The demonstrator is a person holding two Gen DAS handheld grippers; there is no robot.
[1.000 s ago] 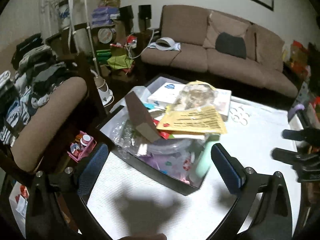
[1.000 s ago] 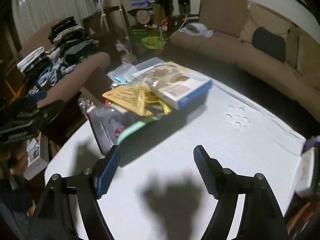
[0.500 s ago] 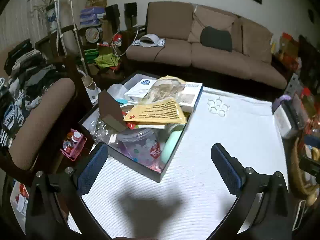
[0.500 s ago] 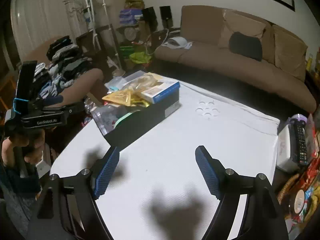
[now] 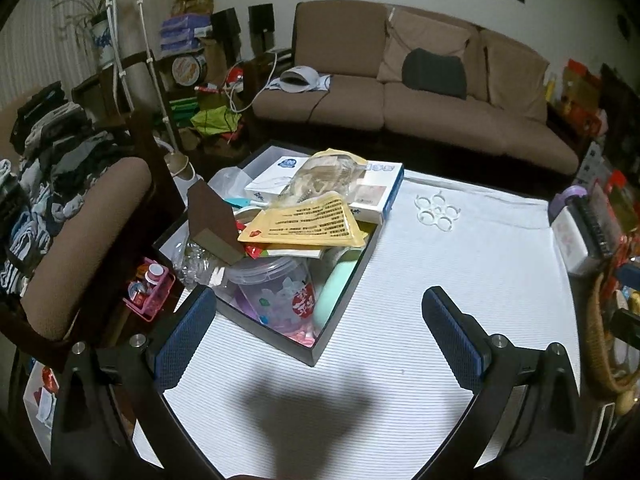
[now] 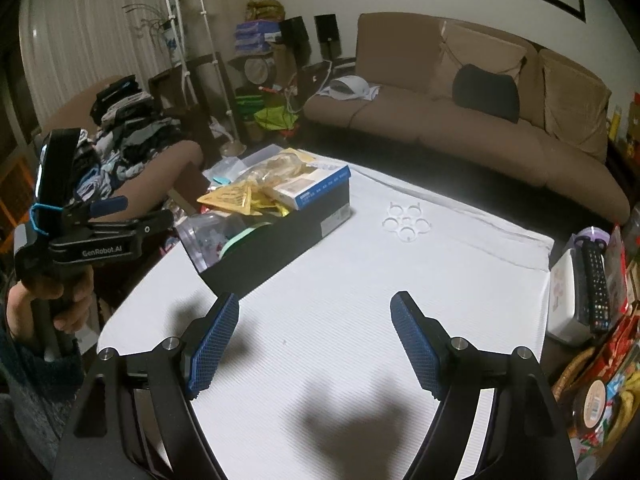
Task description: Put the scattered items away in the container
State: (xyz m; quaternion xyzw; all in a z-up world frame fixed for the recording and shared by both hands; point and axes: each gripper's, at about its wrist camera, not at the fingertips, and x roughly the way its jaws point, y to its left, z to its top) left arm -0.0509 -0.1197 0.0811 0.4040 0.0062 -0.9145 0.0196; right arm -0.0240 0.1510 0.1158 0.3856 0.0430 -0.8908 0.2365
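Black box (image 5: pixel 344 312) at 10 o'clock on table (image 5: pixel 400 360), heaped; clear ring holder (image 5: pixel 437 211) loose at 1 o'clock. Left gripper (image 5: pixel 320 340), right gripper (image 6: pixel 314 344) both spread, empty. Risk: yellow pouch (image 5: pixel 304 224) slides off overfilled pile

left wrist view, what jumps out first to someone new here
The black box at the table's left edge, heaped past its rim, with a yellow packet and a white carton on top. Beyond it, a clear plastic ring holder lies alone on the white table.

The yellow packet (image 5: pixel 304 224) hides my view of items beneath it in the container (image 5: pixel 340 304).
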